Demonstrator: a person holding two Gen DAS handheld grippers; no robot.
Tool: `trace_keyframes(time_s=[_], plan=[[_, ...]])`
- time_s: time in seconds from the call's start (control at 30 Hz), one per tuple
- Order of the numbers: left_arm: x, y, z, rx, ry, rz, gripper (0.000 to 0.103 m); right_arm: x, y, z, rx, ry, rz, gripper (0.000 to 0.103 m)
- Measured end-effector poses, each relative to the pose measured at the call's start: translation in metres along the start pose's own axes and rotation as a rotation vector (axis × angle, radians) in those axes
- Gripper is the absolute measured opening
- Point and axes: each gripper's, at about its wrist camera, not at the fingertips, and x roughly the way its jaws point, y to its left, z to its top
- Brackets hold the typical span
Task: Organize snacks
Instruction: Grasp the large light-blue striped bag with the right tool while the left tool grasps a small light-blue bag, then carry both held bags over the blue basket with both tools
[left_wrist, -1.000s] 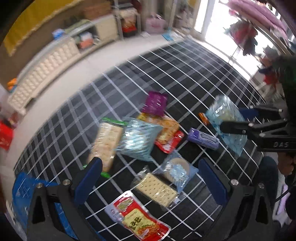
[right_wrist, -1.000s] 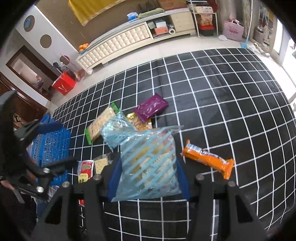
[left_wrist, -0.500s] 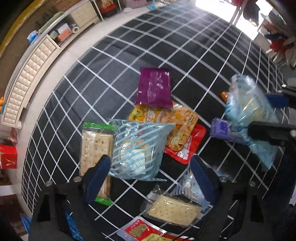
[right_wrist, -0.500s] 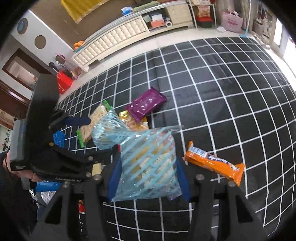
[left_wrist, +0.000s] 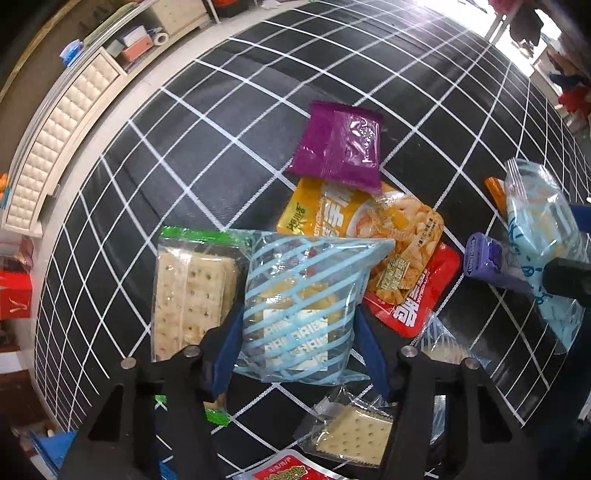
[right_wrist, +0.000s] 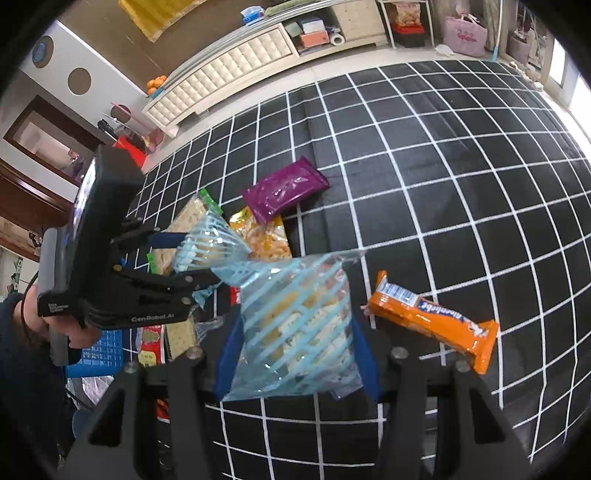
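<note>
In the left wrist view, my left gripper (left_wrist: 297, 343) is shut on a clear bag with light blue stripes (left_wrist: 299, 306), its blue fingers (left_wrist: 225, 347) pressing both sides. The bag lies over the snack pile on the black grid mat (left_wrist: 221, 129). My right gripper (right_wrist: 295, 350) is shut on a second blue-striped bag (right_wrist: 295, 325) and holds it above the mat. From the right wrist view the left gripper (right_wrist: 192, 258) sits at the left, its bag (right_wrist: 210, 243) pinched. Whether that bag is off the mat, I cannot tell.
Around the left bag lie a green-edged cracker pack (left_wrist: 192, 291), a yellow chips packet (left_wrist: 351, 218), a purple packet (left_wrist: 340, 147), a red packet (left_wrist: 417, 299), a violet bar (left_wrist: 487, 262) and a small cracker pack (left_wrist: 354, 432). An orange bar (right_wrist: 432, 321) lies to the right. A blue basket (right_wrist: 99, 350) stands at the left.
My left gripper came down over the striped bag in the pile and its fingers went from wide open to shut on it. The right gripper kept hold of its bag.
</note>
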Motion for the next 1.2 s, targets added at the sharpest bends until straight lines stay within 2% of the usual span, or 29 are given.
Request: trace_keyframes(time_s=[0.17, 0.3, 0.43, 0.6, 0.73, 0.83, 0.97, 1.2], plan=[[-0.016, 0.002, -0.011, -0.051, -0.034, 0.0, 0.052, -0.01, 0.007, -0.001, -0.011, -0.015, -0.006, 0.059], [-0.047, 0.006, -0.025, -0.077, -0.093, -0.02, 0.052, -0.021, 0.019, -0.002, -0.024, -0.028, -0.021, 0.059], [-0.086, 0.003, -0.047, -0.082, -0.141, 0.009, 0.052, -0.038, 0.039, -0.004, -0.054, -0.052, -0.037, 0.059], [-0.149, 0.004, -0.076, -0.117, -0.239, -0.003, 0.052, -0.066, 0.072, -0.006, -0.093, -0.093, -0.048, 0.059], [-0.206, 0.008, -0.11, -0.142, -0.343, -0.011, 0.052, -0.09, 0.113, -0.008, -0.14, -0.137, -0.047, 0.059], [-0.238, 0.015, -0.139, -0.168, -0.391, -0.009, 0.052, -0.104, 0.148, -0.013, -0.175, -0.167, -0.035, 0.059], [-0.268, 0.023, -0.179, -0.183, -0.46, -0.02, 0.052, -0.112, 0.195, -0.019, -0.216, -0.188, -0.012, 0.059], [-0.295, 0.058, -0.255, -0.245, -0.484, 0.005, 0.052, -0.101, 0.271, -0.03, -0.304, -0.186, -0.011, 0.059]])
